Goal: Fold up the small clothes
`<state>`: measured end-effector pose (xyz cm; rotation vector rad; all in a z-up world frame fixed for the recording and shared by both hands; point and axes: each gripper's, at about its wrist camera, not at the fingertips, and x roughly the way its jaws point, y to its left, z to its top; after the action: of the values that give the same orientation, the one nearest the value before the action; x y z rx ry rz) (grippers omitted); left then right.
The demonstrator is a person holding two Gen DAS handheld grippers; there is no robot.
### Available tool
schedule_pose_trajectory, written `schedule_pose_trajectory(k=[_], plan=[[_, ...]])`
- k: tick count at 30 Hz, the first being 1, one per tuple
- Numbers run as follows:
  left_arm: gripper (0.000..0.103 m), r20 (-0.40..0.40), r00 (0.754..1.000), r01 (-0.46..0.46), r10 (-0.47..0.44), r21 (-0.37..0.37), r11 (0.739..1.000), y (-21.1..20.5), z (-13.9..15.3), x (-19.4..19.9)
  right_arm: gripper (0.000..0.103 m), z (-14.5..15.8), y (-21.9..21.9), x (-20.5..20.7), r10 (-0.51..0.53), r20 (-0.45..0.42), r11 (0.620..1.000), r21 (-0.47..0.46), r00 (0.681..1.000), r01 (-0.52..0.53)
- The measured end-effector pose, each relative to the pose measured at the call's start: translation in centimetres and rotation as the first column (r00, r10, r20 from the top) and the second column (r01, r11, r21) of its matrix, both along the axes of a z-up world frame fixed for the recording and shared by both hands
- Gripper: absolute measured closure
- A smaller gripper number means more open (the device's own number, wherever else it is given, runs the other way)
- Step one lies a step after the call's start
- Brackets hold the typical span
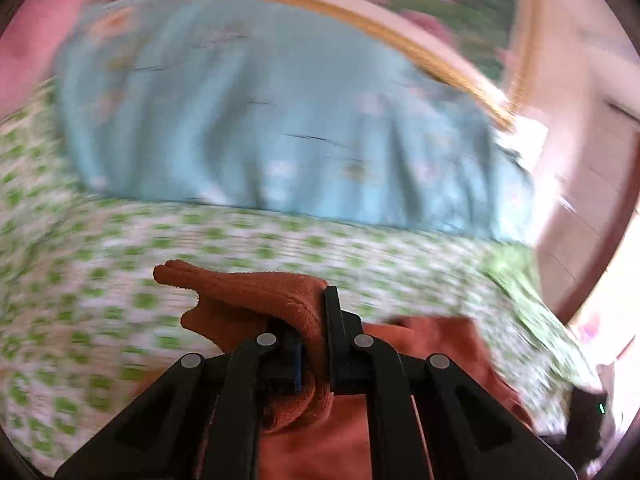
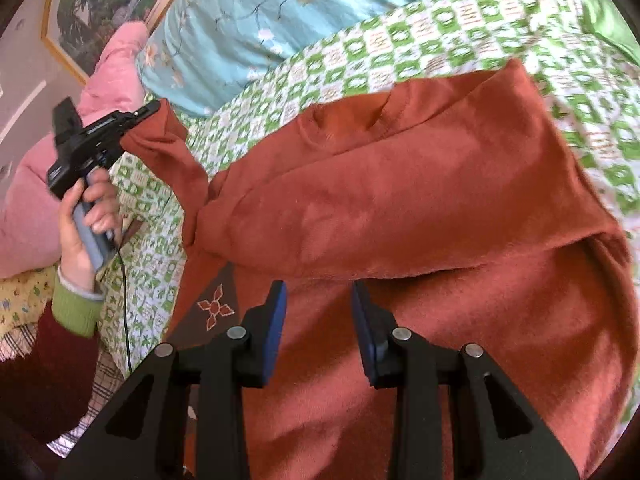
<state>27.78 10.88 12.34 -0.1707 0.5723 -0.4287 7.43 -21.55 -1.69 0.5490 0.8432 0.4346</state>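
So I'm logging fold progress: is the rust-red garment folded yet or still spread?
Partly folded: the rust-red garment has one flap doubled over its body, while the left gripper holds its sleeve lifted off the green-checked bedspread.

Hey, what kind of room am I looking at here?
Most likely a bedroom. A green checked bedspread covers a bed, with a blue floral pillow and pink bedding at its head, and a framed picture hangs on the wall behind.

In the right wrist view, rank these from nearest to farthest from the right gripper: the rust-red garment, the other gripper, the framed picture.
1. Rust-red garment: directly under and ahead of the right gripper.
2. Left gripper: upper left, clamped on the garment's sleeve end.
3. Framed picture: on the wall, top left, beyond the pillows.
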Motion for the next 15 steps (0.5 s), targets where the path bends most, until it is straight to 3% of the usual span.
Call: schedule_pose_trajectory(k=[5,12,15], plan=[[0.097,-0.012,0.984,0.180,-0.180,0.106,0.978,-10.0,-2.6,-2.9,0.068,-0.5,-2.6,-1.3,-0.080,-0.015,0.997,0.022,0.997,0.080],[0.095,-0.124,0.951,0.302,-0.283,0.187,0.935,-16.9,-9.3,-2.9,0.068,-1.3,-5.8,-2.6,-0.164,-0.041,0.986,0.035,0.986,0.165],[0.087,-0.181,0.940,0.326,-0.288,0.236,0.915,-17.8,-12.1,-2.6,0.068,-1.5,-6.6,-2.8,-0.192,-0.054,0.981,0.029,0.980,0.194]])
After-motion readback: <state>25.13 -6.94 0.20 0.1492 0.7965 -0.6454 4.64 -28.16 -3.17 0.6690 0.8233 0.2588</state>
